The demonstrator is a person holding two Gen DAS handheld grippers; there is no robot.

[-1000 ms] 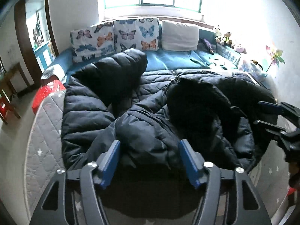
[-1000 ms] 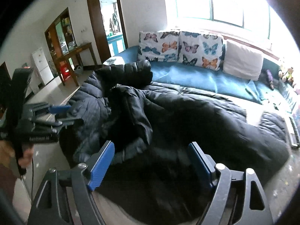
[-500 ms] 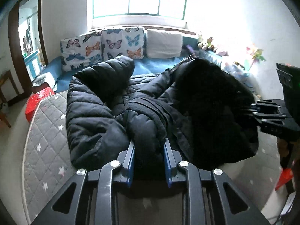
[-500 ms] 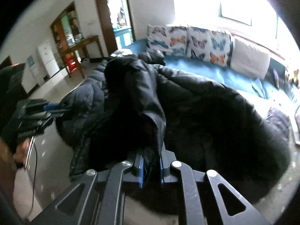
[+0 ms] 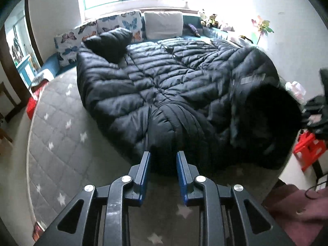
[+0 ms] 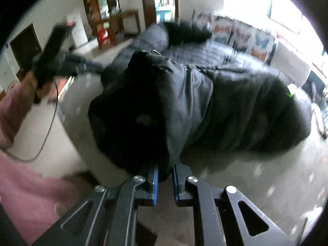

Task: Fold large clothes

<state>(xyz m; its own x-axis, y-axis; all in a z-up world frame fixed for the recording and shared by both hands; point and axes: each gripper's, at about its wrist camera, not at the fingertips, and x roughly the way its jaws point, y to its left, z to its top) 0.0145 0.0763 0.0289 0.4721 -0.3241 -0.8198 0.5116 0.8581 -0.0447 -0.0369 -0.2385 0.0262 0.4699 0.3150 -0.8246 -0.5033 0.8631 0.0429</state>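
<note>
Item: black quilted puffer coat (image 5: pixel 164 78), spread flat across the grey star-print quilted mat (image 5: pixel 61 135), its far edge toward the butterfly cushions (image 5: pixel 114 26) and white pillow (image 5: pixel 163 24).

My left gripper (image 5: pixel 163 160): jaws narrowed to a small gap, clamped on a bunched fold at the coat's near hem.

My right gripper (image 6: pixel 164 171): jaws almost together, pinching the coat's dark edge (image 6: pixel 143 106), which hangs bunched above them; that view is motion-blurred.

Beside the coat's right side: a red stool (image 5: pixel 309 147). Past its far right corner: stuffed toys (image 5: pixel 209 18) on the sill.
</note>
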